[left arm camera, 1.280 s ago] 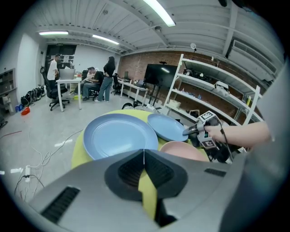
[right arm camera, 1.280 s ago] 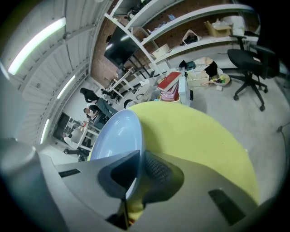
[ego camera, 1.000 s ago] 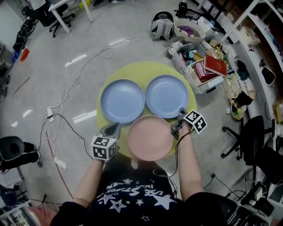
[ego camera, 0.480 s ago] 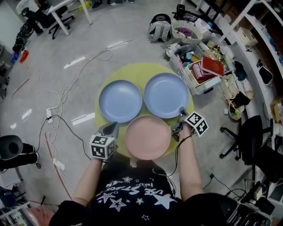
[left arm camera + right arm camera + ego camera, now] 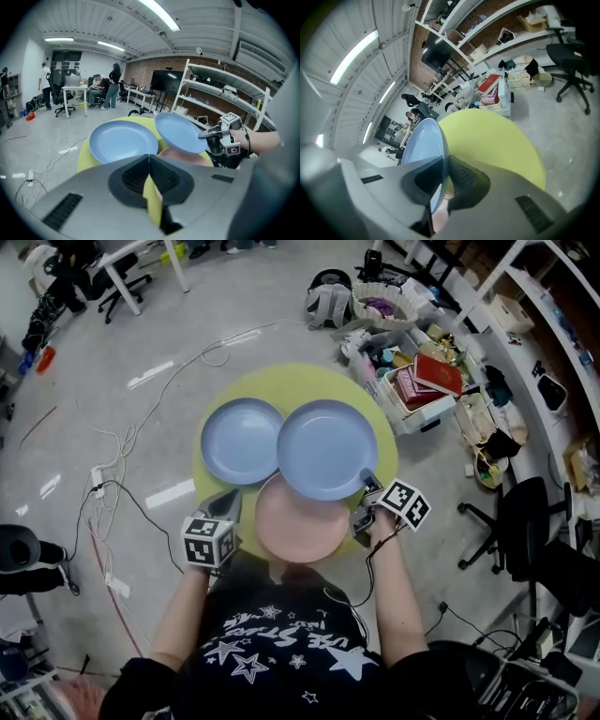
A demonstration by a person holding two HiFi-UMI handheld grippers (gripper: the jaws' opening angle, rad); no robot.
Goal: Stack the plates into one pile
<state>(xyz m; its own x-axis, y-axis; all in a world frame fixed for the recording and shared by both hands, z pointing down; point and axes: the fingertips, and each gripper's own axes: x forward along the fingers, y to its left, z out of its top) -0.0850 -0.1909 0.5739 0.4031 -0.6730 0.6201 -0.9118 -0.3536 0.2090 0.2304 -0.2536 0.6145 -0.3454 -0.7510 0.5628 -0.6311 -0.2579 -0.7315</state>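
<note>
My right gripper (image 5: pixel 366 488) pinched the raised blue plate (image 5: pixel 326 448) at its 4 o'clock rim, jaws opening, above the pink plate (image 5: pixel 300 529); left gripper (image 5: pixel 225 503) stayed-free, clamped empty.

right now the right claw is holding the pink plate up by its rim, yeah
No: the right claw holds the rim of a blue plate, its jaws opening. The pink plate lies on the table beneath. The right gripper view shows it.
</note>
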